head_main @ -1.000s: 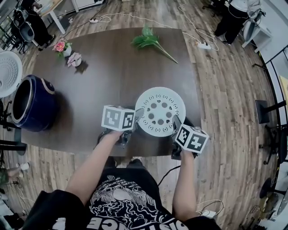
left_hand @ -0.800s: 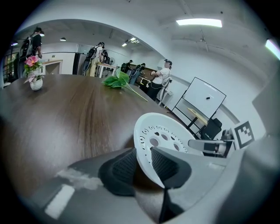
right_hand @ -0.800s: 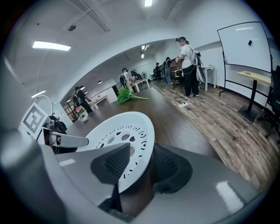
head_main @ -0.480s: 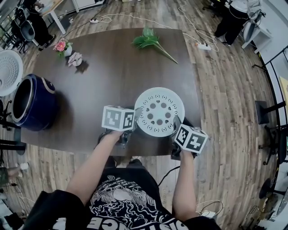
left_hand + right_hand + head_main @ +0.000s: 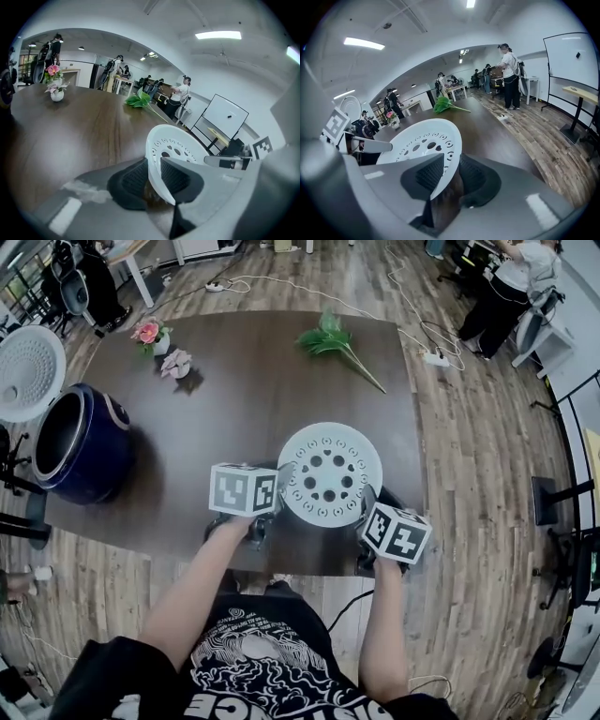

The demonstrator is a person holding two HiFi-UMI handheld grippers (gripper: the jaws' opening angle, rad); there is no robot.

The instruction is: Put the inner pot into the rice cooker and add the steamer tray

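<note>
Steamer tray (image 5: 330, 474), white and perforated, is lying on the surface (image 5: 234, 381), well apart from the rice cooker (image 5: 80, 442) and near the person's edge. The left claw (image 5: 152, 180) is pinching the tray's rim on the side facing the rice cooker. The right claw (image 5: 443, 180) is pinching the rim on the side away from it. Both claws have just been closing and are standing narrow, with the thin rim between their pads. The rice cooker is sitting with its lid (image 5: 28, 371) swung open. Whether the inner pot is already inside cannot be told from here. By my reading the tray is gripped but not yet carried, so moving it across and seating it in the rice cooker is what is remaining.
</note>
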